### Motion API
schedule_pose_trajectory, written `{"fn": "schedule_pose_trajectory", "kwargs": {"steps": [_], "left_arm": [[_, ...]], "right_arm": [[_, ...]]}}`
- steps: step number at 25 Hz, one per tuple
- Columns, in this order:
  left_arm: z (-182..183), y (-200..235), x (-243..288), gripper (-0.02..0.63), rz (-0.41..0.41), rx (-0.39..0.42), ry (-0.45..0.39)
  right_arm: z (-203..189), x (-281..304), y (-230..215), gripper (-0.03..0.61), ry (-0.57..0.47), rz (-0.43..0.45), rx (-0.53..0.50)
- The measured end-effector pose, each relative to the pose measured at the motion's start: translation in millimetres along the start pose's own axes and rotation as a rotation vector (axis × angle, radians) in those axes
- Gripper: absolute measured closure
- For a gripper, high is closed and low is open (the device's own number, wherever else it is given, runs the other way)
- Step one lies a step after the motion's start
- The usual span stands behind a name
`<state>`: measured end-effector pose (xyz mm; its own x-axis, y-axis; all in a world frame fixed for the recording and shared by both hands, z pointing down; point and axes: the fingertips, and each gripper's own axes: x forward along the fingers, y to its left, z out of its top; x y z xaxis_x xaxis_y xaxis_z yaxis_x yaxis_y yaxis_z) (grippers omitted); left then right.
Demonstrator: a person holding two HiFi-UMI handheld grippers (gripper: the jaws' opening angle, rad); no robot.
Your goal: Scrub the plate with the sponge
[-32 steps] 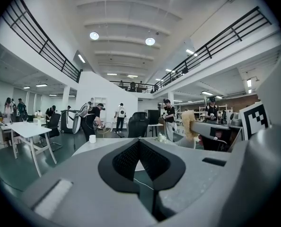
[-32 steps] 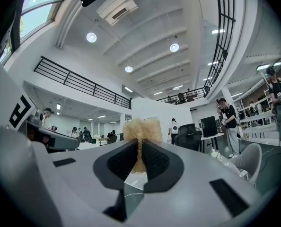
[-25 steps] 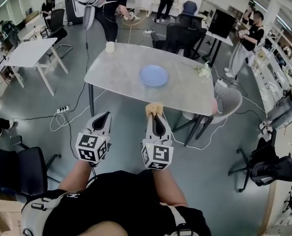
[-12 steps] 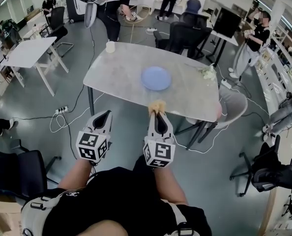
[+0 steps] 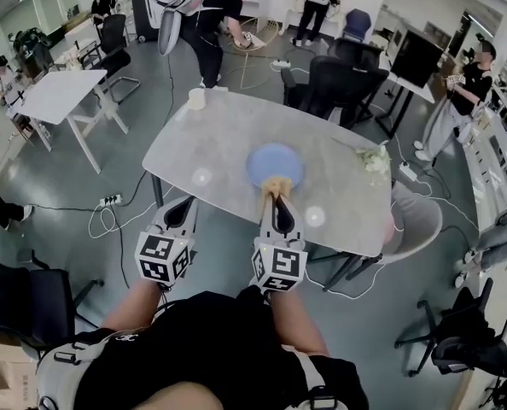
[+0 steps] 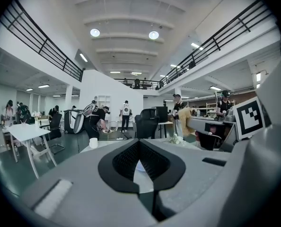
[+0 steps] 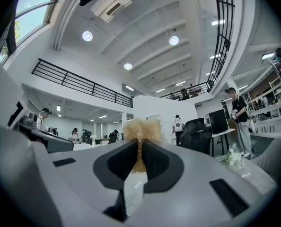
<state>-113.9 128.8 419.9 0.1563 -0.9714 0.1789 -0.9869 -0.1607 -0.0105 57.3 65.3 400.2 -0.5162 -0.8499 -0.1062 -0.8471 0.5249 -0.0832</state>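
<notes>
A round blue plate lies near the middle of the grey marble table. My right gripper is shut on a tan, fuzzy sponge, which hangs in front of the plate's near rim. In the right gripper view the sponge sticks out above the pinched jaws of the right gripper. My left gripper hovers at the table's near edge, left of the plate, with its jaws shut on nothing. The left gripper points across the tabletop.
A white cup stands at the table's far left corner and a small bunch of white flowers lies at its right side. Black office chairs stand behind it, a white table to the left. Cables run over the floor. Several people are around.
The table and plate have come closer. Both grippers now reach the table's near edge, and the sponge has moved from short of the table up to the plate's near rim.
</notes>
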Motion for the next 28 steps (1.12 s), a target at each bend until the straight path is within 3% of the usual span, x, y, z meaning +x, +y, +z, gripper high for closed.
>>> {"fn": "schedule_pose_trajectory", "kwargs": {"steps": [7, 18, 28], "left_arm": [[26.9, -3.7, 82.8, 0.615, 0.008, -0.001, 0.014], [31.6, -35.4, 208.4, 0.615, -0.035, -0.007, 0.064], [34.0, -34.0, 261.5, 0.615, -0.041, -0.001, 0.099]], "right_arm": [[5.7, 62.7, -53.3, 0.546, 0.017, 0.021, 0.008], [-14.2, 136.9, -153.7, 0.546, 0.059, 0.004, 0.045], [-25.1, 176.4, -191.8, 0.546, 0.077, -0.006, 0.088]]}}
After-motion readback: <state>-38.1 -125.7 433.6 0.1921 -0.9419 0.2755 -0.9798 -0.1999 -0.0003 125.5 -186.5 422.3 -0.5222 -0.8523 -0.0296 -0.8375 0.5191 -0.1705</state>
